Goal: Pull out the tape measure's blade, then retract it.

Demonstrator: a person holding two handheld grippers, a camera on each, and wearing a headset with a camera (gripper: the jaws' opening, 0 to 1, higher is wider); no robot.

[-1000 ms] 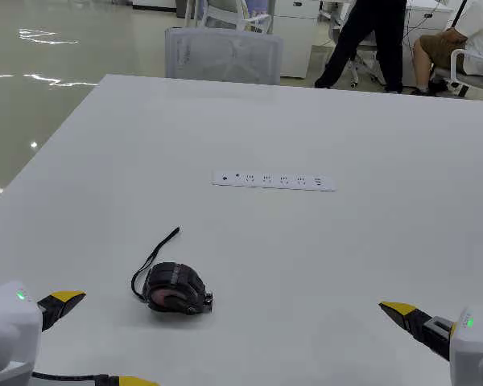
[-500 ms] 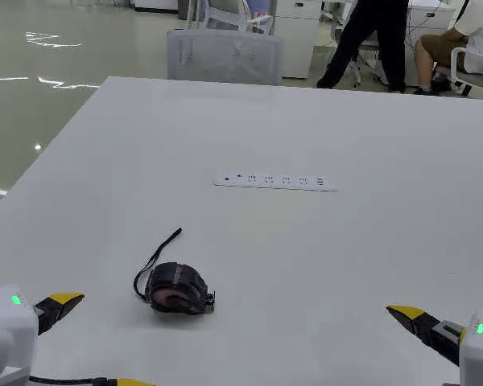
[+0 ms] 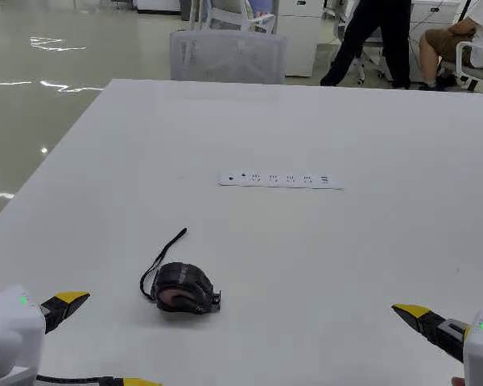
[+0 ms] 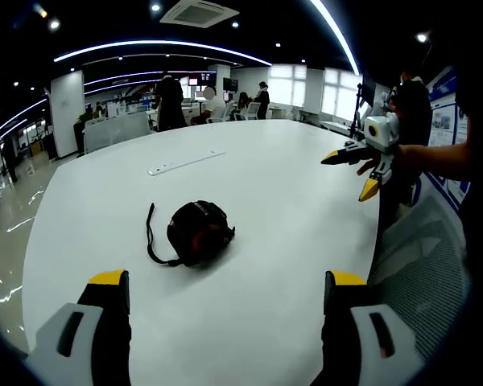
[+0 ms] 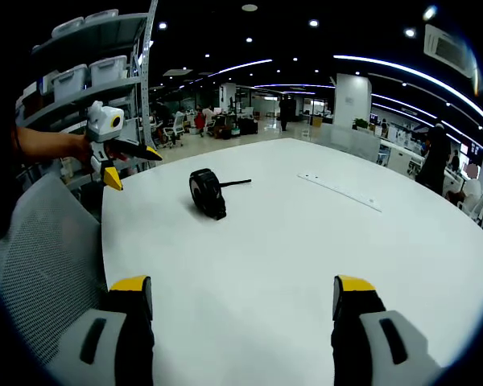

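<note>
A black tape measure [image 3: 183, 288] with a reddish side and a black wrist strap lies on the white table [image 3: 322, 121], its blade fully wound in. It also sits ahead of the jaws in the left gripper view [image 4: 200, 232] and farther off in the right gripper view [image 5: 208, 191]. My left gripper [image 4: 225, 278] is open and holds nothing, near the table's front left, short of the tape measure. My right gripper [image 5: 241, 285] is open too, with nothing between its jaws, at the front right and well away from the tape.
A white power strip [image 3: 279, 179] lies flat mid-table beyond the tape measure. A grey mesh chair [image 3: 225, 56] stands at the far edge. People stand and sit at the back right [image 3: 370, 40]. A chair back [image 5: 40, 241] is close to the near edge.
The head view has shifted slightly. The tape measure lies where it was, and both grippers stay open near the front edge.
</note>
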